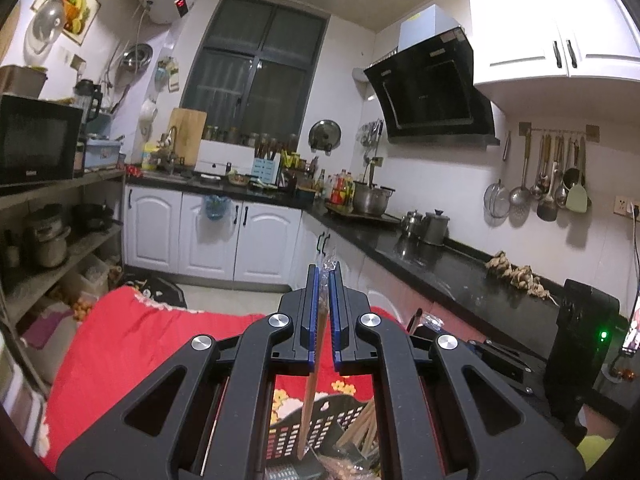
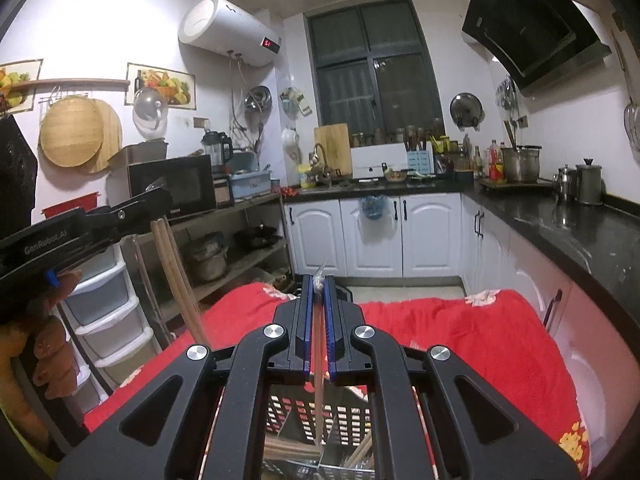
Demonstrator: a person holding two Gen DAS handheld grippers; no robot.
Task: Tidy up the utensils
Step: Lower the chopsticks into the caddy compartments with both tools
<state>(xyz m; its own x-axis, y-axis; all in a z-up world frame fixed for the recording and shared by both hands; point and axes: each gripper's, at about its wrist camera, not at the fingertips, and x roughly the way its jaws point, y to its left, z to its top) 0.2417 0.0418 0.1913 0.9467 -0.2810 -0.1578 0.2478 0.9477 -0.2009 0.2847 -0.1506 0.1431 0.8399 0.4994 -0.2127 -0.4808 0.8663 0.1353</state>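
Red cloth (image 2: pixel 472 332) with a flower print covers the table below both grippers, in a narrow kitchen with white cabinet doors (image 2: pixel 372 236), a black stone counter (image 1: pixel 448 264) running off to the right, and a dark window (image 1: pixel 256 68) straight ahead.

Directly beneath the fingers sits a black perforated plastic basket (image 2: pixel 316 412); more wooden chopsticks (image 1: pixel 360 432) lie inside it, along with clear plastic wrap.

The left gripper (image 1: pixel 325 276) is closed tight on a pair of wooden chopsticks in a clear plastic sleeve (image 1: pixel 310 392). The sticks hang down behind the fingers toward the basket, and the crinkled top of the sleeve pokes out above the tips. The right gripper (image 2: pixel 319 284) is clamped the same way on another clear-sleeved pair of chopsticks (image 2: pixel 319 380), also hanging down over the basket.

Only the right wrist view shows the left gripper from outside, up and to its left, with a person's hand (image 2: pixel 52 344) under it and its chopsticks slanting down to the cloth. Only the left wrist view shows the rail of hanging ladles and spatulas (image 1: pixel 552 176) and the black appliance with a green light (image 1: pixel 580 344) to the right.
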